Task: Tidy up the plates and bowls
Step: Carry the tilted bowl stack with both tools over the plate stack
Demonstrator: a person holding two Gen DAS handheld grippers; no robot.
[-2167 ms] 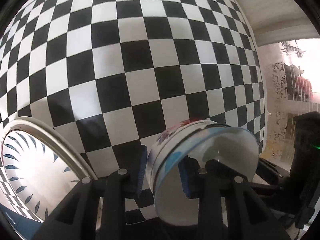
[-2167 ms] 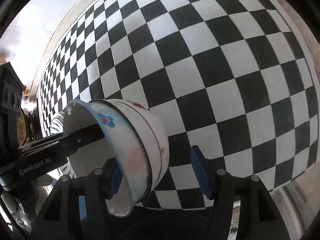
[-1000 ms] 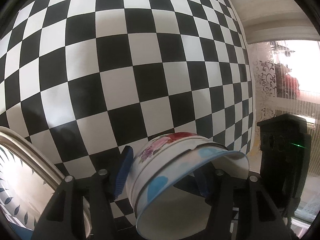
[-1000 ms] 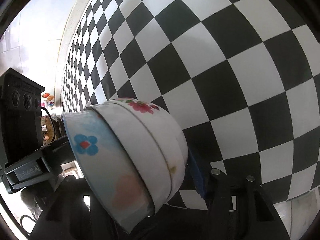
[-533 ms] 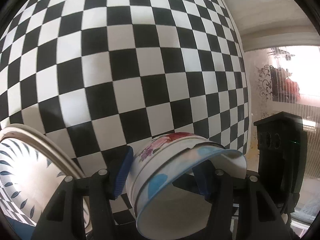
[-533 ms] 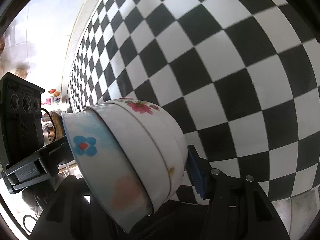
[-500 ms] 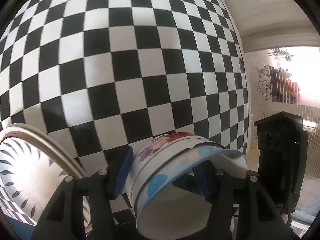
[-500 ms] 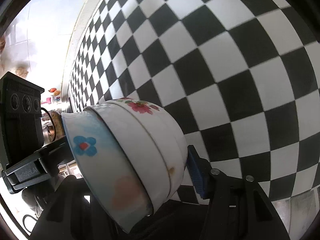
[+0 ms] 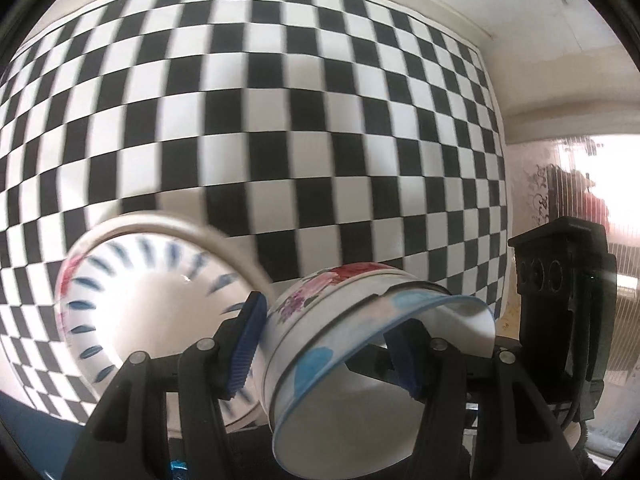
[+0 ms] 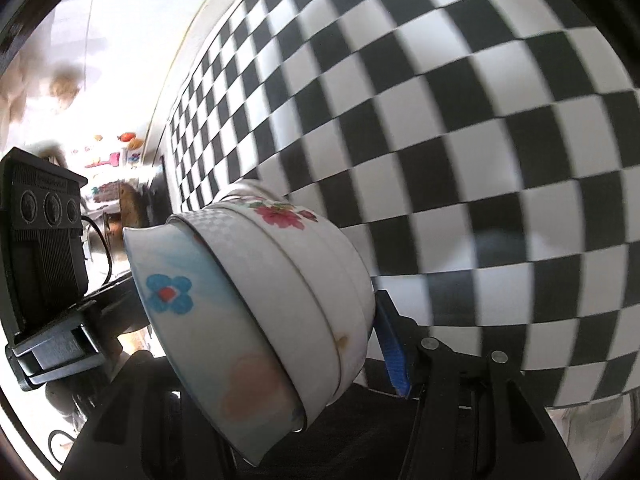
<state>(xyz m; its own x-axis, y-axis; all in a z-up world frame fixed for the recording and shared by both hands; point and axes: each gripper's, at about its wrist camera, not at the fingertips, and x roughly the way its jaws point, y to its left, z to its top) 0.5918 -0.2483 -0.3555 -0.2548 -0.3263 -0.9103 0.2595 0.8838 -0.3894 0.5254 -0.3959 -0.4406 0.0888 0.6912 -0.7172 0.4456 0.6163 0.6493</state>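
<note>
2 tools hold 1 nested stack of white ceramic floral bowls (image 9: 352, 344) between them, low in both frames above the black-and-white chequered worktop (image 9: 280, 128). The left tool (image 9: 326, 340) grips the stack across its rim, blue pads pressed to each side; the right tool (image 10: 316, 344) clamps it too, though only 1 pad shows. Against 0.5 s earlier, the white bowl with blue dashes (image 9: 152, 312) now sits whole in the lower left of the left view, where only its edge showed, and the background is blurred. I judge the stack is travelling toward that bowl for nesting.
</note>
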